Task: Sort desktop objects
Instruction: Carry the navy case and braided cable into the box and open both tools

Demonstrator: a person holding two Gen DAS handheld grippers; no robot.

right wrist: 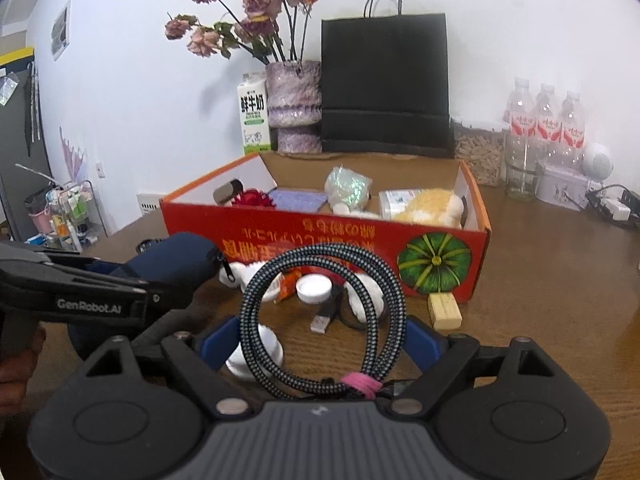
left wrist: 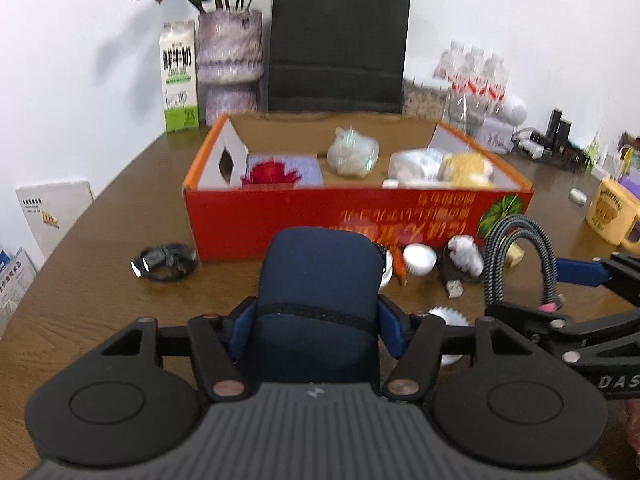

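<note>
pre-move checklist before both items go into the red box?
1. Left gripper shut on navy pouch: ok, fingers press both sides.
2. Right gripper shut on coiled cable: ok, coil sits between the fingers.
3. Pink tie keeps coil bundled: ok.
4. Free floor space in red box: ok, bare cardboard shows in the middle.
5. Pouch zipper closed: cannot tell.
6. Cable lifted clear of the table clutter: cannot tell.
</note>
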